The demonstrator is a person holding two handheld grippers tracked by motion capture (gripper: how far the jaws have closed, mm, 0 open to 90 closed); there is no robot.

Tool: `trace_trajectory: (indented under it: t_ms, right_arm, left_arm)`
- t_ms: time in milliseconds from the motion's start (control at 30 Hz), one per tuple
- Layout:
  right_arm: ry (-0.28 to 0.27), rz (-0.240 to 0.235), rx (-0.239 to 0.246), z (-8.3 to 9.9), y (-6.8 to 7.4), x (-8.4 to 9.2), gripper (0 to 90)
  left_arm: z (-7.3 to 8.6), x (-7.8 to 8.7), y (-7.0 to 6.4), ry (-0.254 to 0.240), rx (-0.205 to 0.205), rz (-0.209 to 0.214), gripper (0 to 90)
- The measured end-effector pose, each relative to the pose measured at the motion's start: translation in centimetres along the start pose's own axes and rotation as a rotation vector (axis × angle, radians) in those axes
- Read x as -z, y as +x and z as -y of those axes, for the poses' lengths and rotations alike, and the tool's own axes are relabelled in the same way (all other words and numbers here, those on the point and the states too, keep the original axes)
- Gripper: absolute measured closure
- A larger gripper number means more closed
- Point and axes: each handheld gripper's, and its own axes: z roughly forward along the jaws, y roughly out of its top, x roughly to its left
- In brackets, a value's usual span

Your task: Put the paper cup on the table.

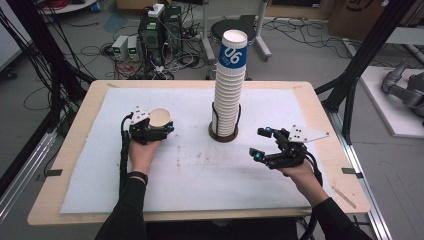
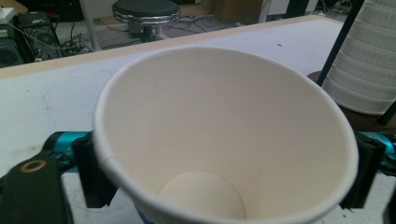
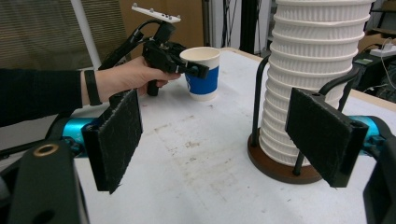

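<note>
On the table [image 1: 75,165] we see the cup stack [image 1: 229,95] standing upright between both hands, and the single paper cup [image 3: 201,72] rests upright, mouth up, between our left gripper's [image 1: 152,128] loosening jaws, while our right gripper [image 1: 264,144] waits wide and empty.

Matt paper cup [image 2: 219,135]; ribbed paper stack [image 1: 229,95] on a wooden base [image 3: 275,169].
</note>
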Motion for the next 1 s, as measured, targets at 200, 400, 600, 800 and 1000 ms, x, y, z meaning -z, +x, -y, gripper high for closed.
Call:
trace_trajectory:
  t_ms: [200,400,600,800,1000]
  right_arm:
    - [-0.002,-0.001,-0.001,0.0,0.0,0.0,19.5]
    - [-0.003,-0.009,-0.003,0.0,0.1,0.0,19.5]
    - [-0.004,-0.01,-0.004,0.0,0.1,0.0,19.5]
    - [-0.005,-0.012,0.005,0.0,0.1,-0.1,19.5]
    - [-0.003,-0.014,0.0,0.0,0.1,0.0,19.5]
  left_arm:
    - [-0.1,0.1,-0.1,0.014,0.002,-0.026,6.5]
    - [-0.2,0.5,-0.1,0.036,0.022,-0.028,5.0]
    - [-0.1,1.6,0.0,0.04,0.043,-0.039,5.0]
    - [0.2,2.7,0.4,0.054,0.062,-0.073,5.0]
    - [0.1,3.3,0.1,0.068,0.042,-0.069,5.0]
